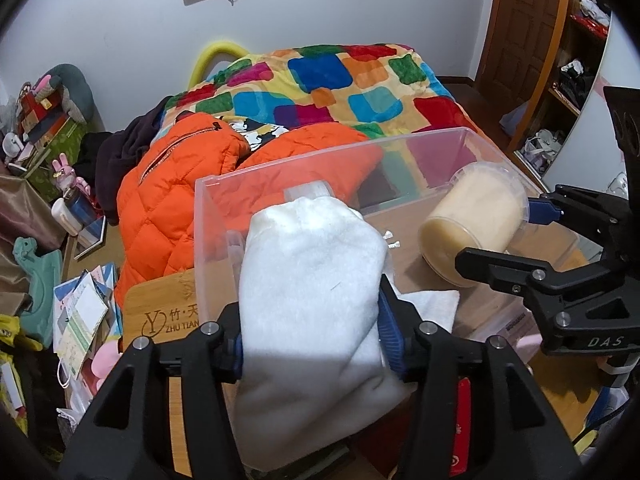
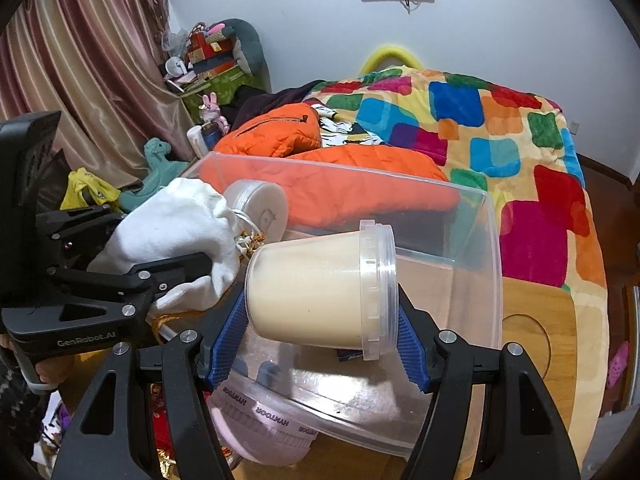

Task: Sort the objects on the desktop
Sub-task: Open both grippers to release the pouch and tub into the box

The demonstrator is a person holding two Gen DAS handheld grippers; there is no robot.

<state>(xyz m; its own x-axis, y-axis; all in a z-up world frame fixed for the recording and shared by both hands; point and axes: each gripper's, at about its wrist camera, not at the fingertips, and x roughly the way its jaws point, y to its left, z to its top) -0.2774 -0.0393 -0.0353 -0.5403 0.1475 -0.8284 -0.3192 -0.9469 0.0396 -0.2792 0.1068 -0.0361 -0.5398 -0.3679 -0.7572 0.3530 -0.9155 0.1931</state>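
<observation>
Bin: we see the clear plastic bin (image 1: 472, 140) on the bamboo worktop (image 1: 160, 304), at the edge beside the bed (image 1: 360, 80).
Pouch: our left gripper (image 1: 310, 344) has its jaws clamped on the white cloth pouch (image 1: 312, 280), held over the bin's near wall.
Jar: our right gripper (image 2: 320, 336) has its jaws closed around the cream-filled jar (image 2: 312, 292), tipped sideways above the bin.

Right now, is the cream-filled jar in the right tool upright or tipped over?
Tipped. The jar lies on its side between the right tool's blue pads, lidded end pointing right, over the clear bin.
</observation>
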